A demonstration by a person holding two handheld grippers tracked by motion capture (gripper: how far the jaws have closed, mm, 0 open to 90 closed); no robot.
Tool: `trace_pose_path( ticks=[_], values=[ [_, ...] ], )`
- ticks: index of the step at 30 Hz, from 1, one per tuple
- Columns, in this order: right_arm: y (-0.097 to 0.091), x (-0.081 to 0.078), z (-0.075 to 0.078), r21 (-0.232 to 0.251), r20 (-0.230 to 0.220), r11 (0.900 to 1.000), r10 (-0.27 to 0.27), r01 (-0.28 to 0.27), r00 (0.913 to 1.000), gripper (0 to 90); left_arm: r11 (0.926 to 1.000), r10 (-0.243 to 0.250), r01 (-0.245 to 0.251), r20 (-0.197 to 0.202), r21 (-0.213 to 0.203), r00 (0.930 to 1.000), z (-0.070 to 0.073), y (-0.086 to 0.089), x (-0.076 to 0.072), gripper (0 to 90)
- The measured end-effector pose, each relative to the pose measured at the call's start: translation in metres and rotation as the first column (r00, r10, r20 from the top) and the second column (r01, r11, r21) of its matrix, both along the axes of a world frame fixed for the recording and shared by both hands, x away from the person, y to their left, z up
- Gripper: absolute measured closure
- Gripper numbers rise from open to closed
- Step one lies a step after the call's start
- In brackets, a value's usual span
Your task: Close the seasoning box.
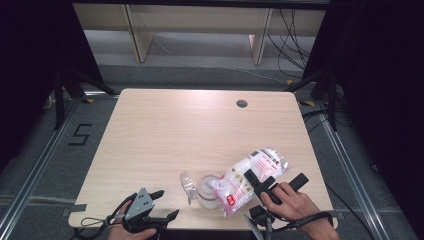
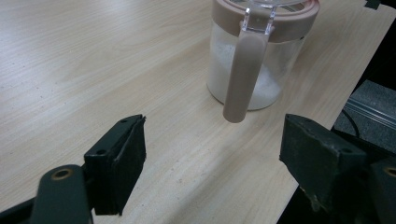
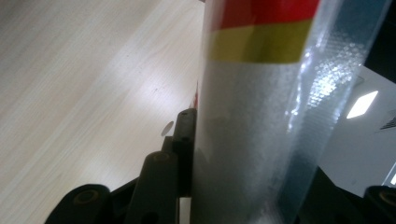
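Pouring set-up, near edge of the pale wood-grain table (image 1: 165, 130).

Item 1: clear plastic bag of white granules with red and yellow print (image 1: 252, 176). Clamped between the jaws of the right gripper (image 1: 272, 184), which press on its flattened sides; in the right gripper view the bag (image 3: 252, 140) stands squarely between the jaws. Long axis runs on a slant from upper right, away from the person, down to lower left, with the lower end resting at the mouth of item 2.

Item 2: clear round jar with a dusty-pink rim and handle (image 2: 257, 60), part filled with white granules, its clear lid (image 1: 187, 183) flipped open to the left. Stands upright near the table's front edge, between the two hands, just left of the right gripper.

Item 3: left gripper (image 1: 157, 206). Jaws spread wide, holding nothing. The jar lies straight ahead of it, handle turned toward it, a short way off and untouched.

Governing relation: bag mouth sits over the jar opening from the right; likely the right hand alone carries the tilt, while the left is nearer the handle for steadying.
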State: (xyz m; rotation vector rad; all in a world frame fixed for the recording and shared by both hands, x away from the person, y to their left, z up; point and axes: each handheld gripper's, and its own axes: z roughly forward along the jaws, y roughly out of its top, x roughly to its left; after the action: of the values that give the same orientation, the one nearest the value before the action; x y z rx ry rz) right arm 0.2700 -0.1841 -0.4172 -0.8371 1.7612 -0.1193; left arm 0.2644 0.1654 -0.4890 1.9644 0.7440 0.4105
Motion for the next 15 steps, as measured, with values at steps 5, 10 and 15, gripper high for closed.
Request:
trace_pose_path(
  ticks=[5,10,15],
  values=[
    [-0.0005,-0.0008,0.0014,0.004,0.02,1.0,0.006,-0.006,0.9998,70.3,1.0,0.0,0.0,0.001,0.002,1.0,-0.0001,0.0,0.0001,22.0],
    [-0.001,0.0002,-0.0025,0.038,0.023,0.9985,0.038,-0.038,0.999,70.3,0.9999,0.006,-0.006,-0.004,-0.012,1.0,-0.0004,-0.0008,-0.0003,22.0],
    [0.0002,0.0007,-0.0018,0.023,0.028,0.9987,0.045,-0.046,0.9986,70.4,0.9997,0.006,-0.006,0.002,-0.022,1.0,-0.0008,-0.0011,-0.0001,22.0]
  ],
)
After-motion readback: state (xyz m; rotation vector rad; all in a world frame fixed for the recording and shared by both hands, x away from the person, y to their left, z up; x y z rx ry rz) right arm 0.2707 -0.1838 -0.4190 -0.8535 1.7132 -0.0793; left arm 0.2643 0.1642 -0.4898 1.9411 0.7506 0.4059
